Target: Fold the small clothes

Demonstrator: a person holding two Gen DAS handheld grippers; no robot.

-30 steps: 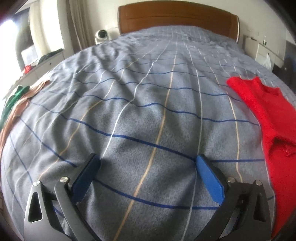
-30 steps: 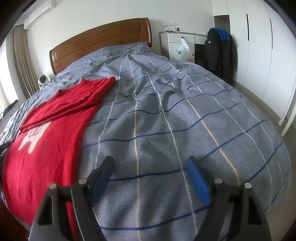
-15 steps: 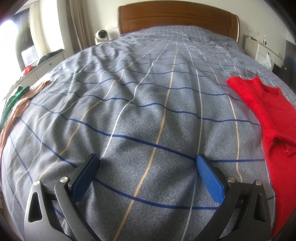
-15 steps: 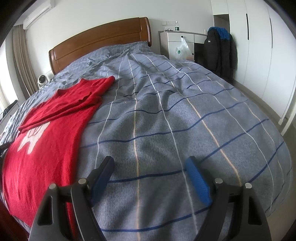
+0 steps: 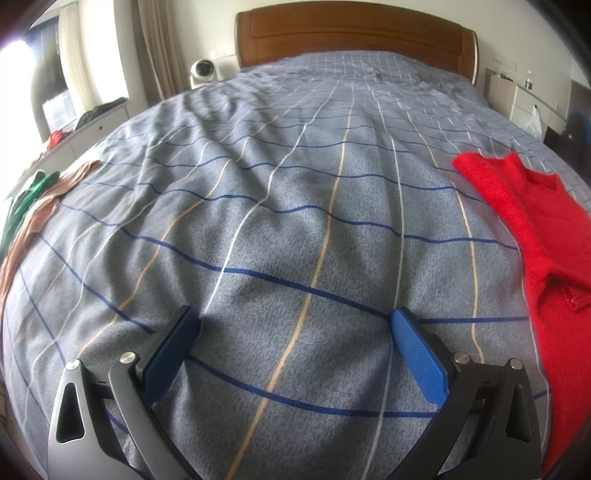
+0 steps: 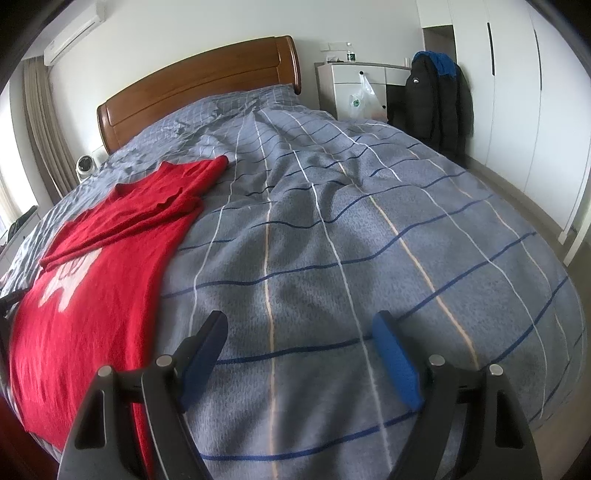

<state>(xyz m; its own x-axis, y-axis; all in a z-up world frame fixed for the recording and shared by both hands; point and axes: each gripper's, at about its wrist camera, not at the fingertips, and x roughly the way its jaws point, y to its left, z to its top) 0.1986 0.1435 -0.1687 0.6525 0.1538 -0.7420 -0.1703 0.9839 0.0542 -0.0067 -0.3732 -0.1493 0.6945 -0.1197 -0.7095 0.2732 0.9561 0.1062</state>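
Observation:
A red knitted sweater [image 6: 96,273] with a white design lies flat on the bed, one sleeve folded across its chest. It fills the left of the right wrist view and shows at the right edge of the left wrist view [image 5: 535,236]. My left gripper [image 5: 295,321] is open and empty above bare bedspread, left of the sweater. My right gripper [image 6: 299,325] is open and empty above bare bedspread, just right of the sweater's side edge.
The bed has a grey-blue striped bedspread [image 5: 295,184] and a wooden headboard [image 5: 351,33]. Green and tan clothes [image 5: 33,206] lie at its left edge. A white nightstand [image 6: 354,88], a hanging black jacket [image 6: 436,99] and white wardrobes [image 6: 517,92] stand to the right.
Both grippers have shifted very slightly; the right wrist view has crept a little forward. Nothing was grasped or let go.

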